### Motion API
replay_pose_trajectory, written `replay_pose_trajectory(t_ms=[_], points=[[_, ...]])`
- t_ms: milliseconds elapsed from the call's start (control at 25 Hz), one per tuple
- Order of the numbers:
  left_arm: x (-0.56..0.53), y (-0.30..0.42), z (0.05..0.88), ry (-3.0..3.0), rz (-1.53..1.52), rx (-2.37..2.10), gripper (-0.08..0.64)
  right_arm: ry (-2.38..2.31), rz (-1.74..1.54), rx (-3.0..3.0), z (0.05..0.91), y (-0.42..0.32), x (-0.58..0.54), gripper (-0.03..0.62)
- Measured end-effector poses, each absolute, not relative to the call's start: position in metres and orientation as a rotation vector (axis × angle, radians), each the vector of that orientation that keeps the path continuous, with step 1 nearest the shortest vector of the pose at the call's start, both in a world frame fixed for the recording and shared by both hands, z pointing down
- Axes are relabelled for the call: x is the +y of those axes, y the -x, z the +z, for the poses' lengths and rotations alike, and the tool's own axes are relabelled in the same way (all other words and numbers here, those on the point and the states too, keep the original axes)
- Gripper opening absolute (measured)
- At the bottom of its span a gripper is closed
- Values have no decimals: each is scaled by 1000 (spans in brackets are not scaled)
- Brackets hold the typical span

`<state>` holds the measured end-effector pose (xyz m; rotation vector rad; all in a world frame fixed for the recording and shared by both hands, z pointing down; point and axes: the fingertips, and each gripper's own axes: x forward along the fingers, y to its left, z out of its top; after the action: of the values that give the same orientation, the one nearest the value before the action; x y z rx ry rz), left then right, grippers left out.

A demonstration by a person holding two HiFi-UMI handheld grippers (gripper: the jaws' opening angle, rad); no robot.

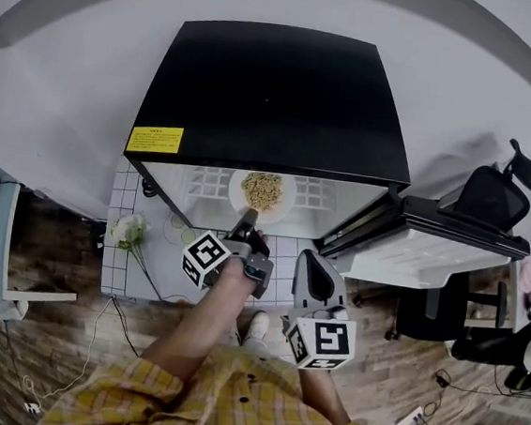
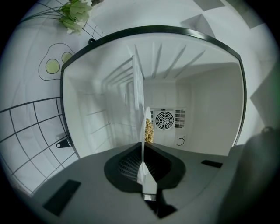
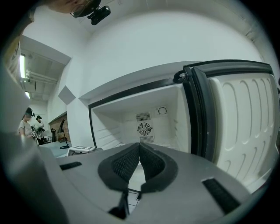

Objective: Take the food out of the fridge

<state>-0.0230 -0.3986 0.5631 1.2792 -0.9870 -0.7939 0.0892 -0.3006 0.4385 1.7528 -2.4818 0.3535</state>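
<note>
A black mini fridge [image 1: 273, 94] stands open, its door [image 1: 442, 240] swung out to the right. On its white wire shelf [image 1: 314, 195] sits a white plate [image 1: 244, 198] with a heap of yellowish food [image 1: 263, 190]. My left gripper [image 1: 244, 222] reaches into the opening and is shut on the plate's near rim. In the left gripper view the plate [image 2: 142, 144] runs edge-on between the pads, with the food [image 2: 149, 130] behind it. My right gripper [image 1: 309, 263] hangs in front of the fridge, right of the left one. Its pads [image 3: 127, 164] meet with nothing between them.
A white gridded mat [image 1: 123, 267] lies on the wooden floor under the fridge, with white flowers [image 1: 128, 231] at its left. A black office chair [image 1: 489, 197] stands beyond the open door [image 3: 240, 118]. Two people [image 3: 26, 124] stand far off at the left of the right gripper view.
</note>
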Motion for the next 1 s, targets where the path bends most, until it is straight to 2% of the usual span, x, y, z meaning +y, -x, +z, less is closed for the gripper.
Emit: replay_pose_trajectory(t_ms=[1000], points=[[-284,37,487,-1263,-869,-897,17,-1723,359,-2531,429,-72,-258,8]])
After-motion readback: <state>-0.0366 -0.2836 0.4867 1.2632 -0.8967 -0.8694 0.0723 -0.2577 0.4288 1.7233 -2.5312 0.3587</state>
